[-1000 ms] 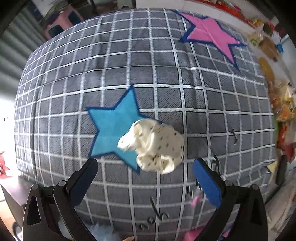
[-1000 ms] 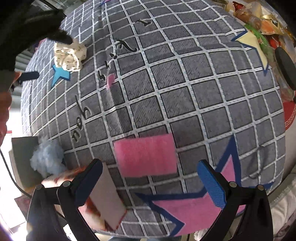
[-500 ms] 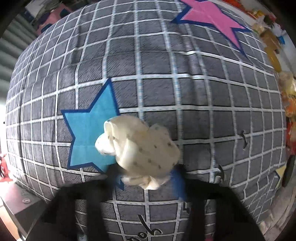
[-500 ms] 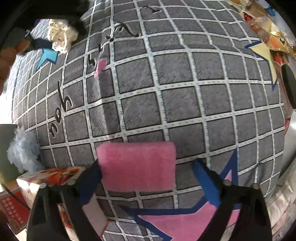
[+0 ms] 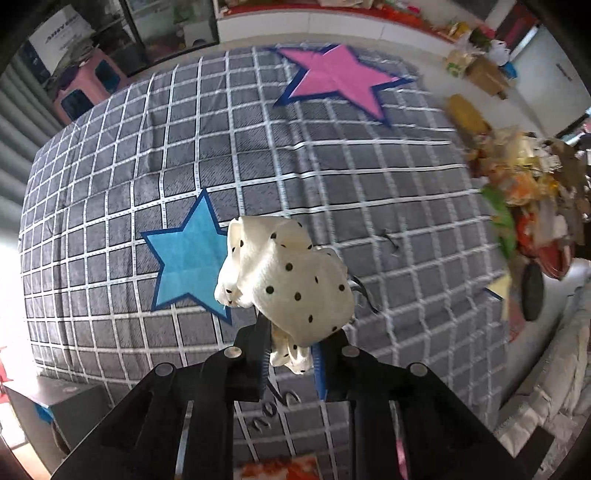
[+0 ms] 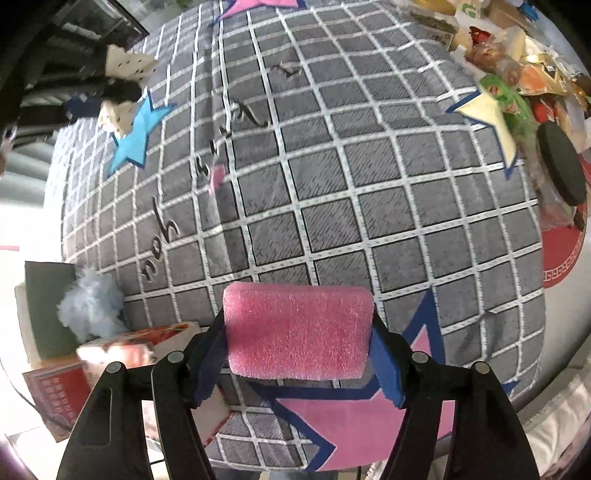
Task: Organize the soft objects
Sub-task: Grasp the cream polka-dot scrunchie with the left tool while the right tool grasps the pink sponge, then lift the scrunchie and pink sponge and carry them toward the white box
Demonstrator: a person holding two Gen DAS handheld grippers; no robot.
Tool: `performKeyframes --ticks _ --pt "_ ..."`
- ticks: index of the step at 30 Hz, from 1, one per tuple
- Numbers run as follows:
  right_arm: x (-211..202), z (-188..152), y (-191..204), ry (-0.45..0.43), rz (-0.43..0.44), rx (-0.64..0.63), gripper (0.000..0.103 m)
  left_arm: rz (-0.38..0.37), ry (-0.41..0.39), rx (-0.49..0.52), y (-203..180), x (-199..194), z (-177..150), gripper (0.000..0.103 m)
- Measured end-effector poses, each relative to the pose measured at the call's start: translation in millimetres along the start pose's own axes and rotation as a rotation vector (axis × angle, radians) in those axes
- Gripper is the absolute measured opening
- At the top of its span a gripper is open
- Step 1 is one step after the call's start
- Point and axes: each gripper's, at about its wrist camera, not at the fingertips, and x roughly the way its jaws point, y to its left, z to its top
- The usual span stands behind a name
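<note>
Below both sets of fingers spreads the grey checked bedspread. Closing further, the right gripper presses its blue pads on a pink foam block spanning them. Clamped tight, the left gripper pinches a cream dotted cloth bunched beyond its fingertips.

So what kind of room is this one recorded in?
Probably a lived-in home room or storeroom: the work surface is a bed under a grey checked star-print cover, a heap of snack packets lies beside it, and a glass-fronted cabinet stands behind.
</note>
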Motion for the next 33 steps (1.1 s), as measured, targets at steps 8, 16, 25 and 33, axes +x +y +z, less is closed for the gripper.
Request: performKeyframes --ticks 8,16,25,33 --pt "-47 -12 -6 -0.061 -0.001 0.002 0.071 -0.066 -0.058 0.057 -2 -58 -43 0.021" --pt "-61 -34 26 -0.086 0.006 0.008 0.071 -0.098 -0.089 0.120 10 -101 -100 0.021" --pt "-99 -68 64 -0.151 0.021 -0.007 0.071 -0.137 -0.122 0.164 35 -151 -174 0.021" --pt "-118 -90 91 -0.197 0.020 -0.024 0.071 -0.147 -0.137 0.155 61 -174 -213 0.021"
